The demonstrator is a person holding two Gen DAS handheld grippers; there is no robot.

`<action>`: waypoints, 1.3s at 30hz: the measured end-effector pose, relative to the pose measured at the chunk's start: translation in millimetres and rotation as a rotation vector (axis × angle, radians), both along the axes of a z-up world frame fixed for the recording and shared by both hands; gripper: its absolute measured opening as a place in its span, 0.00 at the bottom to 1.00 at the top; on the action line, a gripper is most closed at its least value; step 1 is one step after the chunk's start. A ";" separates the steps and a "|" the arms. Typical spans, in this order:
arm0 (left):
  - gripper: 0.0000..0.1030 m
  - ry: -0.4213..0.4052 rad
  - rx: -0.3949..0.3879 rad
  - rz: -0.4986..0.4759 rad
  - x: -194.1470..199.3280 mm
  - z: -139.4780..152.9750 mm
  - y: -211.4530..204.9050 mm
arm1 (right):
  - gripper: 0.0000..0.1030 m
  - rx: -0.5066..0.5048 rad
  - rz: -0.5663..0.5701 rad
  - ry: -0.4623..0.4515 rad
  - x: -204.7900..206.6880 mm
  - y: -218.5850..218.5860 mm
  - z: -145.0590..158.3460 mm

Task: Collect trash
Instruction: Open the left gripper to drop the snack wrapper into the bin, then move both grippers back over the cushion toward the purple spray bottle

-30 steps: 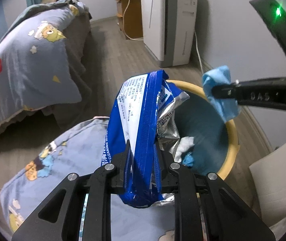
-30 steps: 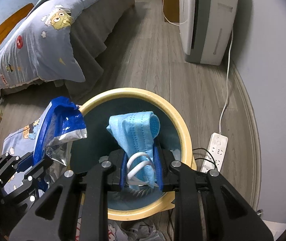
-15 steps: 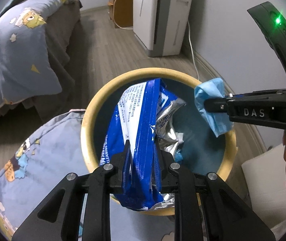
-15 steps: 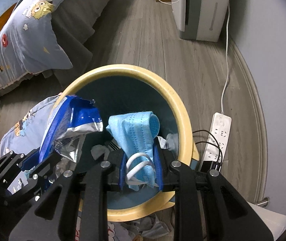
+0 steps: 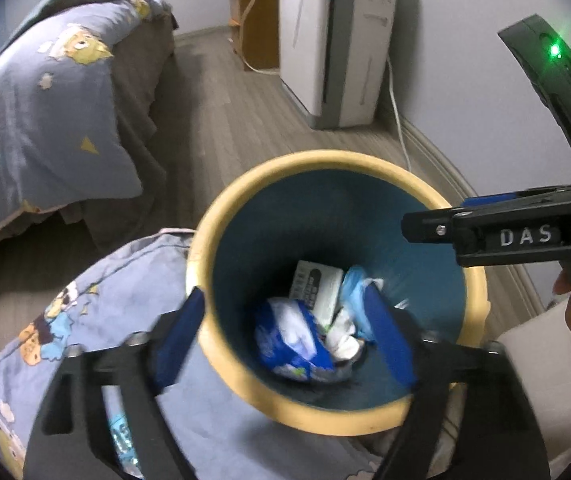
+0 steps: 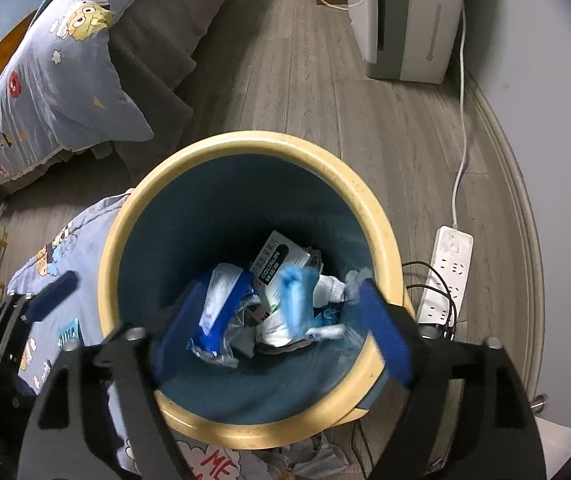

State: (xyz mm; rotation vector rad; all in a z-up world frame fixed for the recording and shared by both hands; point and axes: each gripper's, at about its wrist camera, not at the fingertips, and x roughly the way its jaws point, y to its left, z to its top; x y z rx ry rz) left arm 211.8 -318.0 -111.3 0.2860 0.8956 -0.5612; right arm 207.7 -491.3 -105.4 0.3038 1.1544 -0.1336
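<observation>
Both grippers open over the bin, the trash inside it.

The left gripper (image 5: 285,332) and right gripper (image 6: 281,328) hang above the yellow-rimmed waste bin (image 6: 369,200), jaws opening wide with nothing between them. The blue foil wipes packet (image 5: 291,340) and light blue face mask (image 6: 295,304) lie among crumpled tissue and a small carton (image 6: 281,258) at the bottom. Both look light and limp; the foil is probably slippery, so I would pinch a folded edge, and take the mask by its ear loop. The bin stands on grey wood-plank floor beside a cartoon-print quilt (image 5: 97,308), with the bed at far left, a white appliance (image 5: 333,40) against the far wall and a power strip (image 6: 447,276) to the right.
</observation>
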 end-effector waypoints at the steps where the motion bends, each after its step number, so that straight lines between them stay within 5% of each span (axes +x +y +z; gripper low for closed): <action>1: 0.87 -0.008 0.000 0.008 -0.5 0.6 2.1 | 0.87 -0.010 -0.003 -0.004 -0.1 -0.3 1.4; 3: 0.90 -0.020 -0.005 0.022 -1.1 2.2 7.5 | 0.95 -0.032 -0.015 -0.014 -0.6 -1.3 4.6; 26: 0.93 -0.147 0.002 0.133 -23.3 62.1 74.0 | 0.94 -0.103 -0.084 -0.111 -15.2 10.2 56.7; 39: 0.94 -0.202 0.048 0.265 -57.8 106.3 189.7 | 0.94 -0.076 0.032 -0.164 -2.4 95.1 91.8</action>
